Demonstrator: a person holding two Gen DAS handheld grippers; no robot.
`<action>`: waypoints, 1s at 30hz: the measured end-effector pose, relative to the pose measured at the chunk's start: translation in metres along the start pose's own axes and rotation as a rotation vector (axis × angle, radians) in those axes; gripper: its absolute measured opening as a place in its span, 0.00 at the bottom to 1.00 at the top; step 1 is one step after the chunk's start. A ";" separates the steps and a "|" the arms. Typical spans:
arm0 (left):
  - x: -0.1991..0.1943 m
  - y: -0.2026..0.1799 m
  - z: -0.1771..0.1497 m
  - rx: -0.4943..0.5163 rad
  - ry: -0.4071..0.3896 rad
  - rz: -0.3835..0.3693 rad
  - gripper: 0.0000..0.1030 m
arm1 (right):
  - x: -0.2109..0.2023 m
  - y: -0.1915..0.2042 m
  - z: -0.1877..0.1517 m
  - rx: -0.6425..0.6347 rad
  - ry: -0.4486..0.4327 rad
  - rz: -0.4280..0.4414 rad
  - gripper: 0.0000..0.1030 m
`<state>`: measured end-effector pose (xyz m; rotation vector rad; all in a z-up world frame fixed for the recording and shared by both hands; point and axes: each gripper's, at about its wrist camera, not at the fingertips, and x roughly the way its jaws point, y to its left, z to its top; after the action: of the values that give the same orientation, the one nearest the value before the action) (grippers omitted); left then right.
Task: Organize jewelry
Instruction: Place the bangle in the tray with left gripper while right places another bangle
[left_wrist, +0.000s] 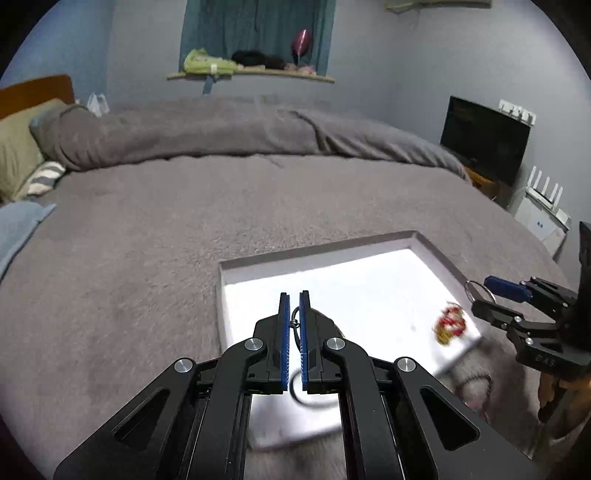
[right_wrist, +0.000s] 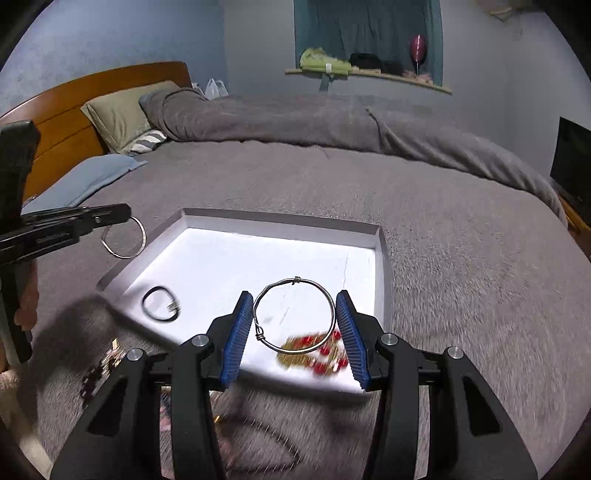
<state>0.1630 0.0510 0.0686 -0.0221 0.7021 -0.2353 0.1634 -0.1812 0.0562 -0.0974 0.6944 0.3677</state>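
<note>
A shallow white tray (right_wrist: 280, 229) lies on the grey bed; it also shows in the left wrist view (left_wrist: 332, 254). My left gripper (left_wrist: 294, 301) is shut on a thin silver bangle (left_wrist: 295, 321), which hangs from its tip at the tray's left side in the right wrist view (right_wrist: 123, 238). My right gripper (right_wrist: 294, 301) is shut on a silver wire bangle (right_wrist: 293, 314), held across its ring between the blue pads above the tray. A red and gold bead bracelet (right_wrist: 317, 350) and a dark ring bracelet (right_wrist: 160, 304) lie in the tray.
More jewelry lies on the blanket in front of the tray: a dark bead strand (right_wrist: 99, 373) and a chain (right_wrist: 258, 443), both blurred. Pillows (right_wrist: 122, 114) and a wooden headboard (right_wrist: 66, 122) are at the left. A black screen (left_wrist: 484, 138) stands at the right.
</note>
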 end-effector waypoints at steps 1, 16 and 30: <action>0.012 0.002 0.005 -0.004 0.022 0.003 0.05 | 0.009 -0.004 0.005 0.007 0.021 0.005 0.45; 0.085 0.028 0.027 -0.029 0.198 0.080 0.01 | 0.088 -0.030 0.039 0.015 0.186 -0.100 0.45; 0.083 0.030 0.021 -0.036 0.219 0.071 0.04 | 0.088 -0.035 0.044 0.074 0.193 -0.092 0.56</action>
<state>0.2443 0.0608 0.0285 -0.0055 0.9230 -0.1577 0.2650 -0.1789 0.0324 -0.0954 0.8907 0.2461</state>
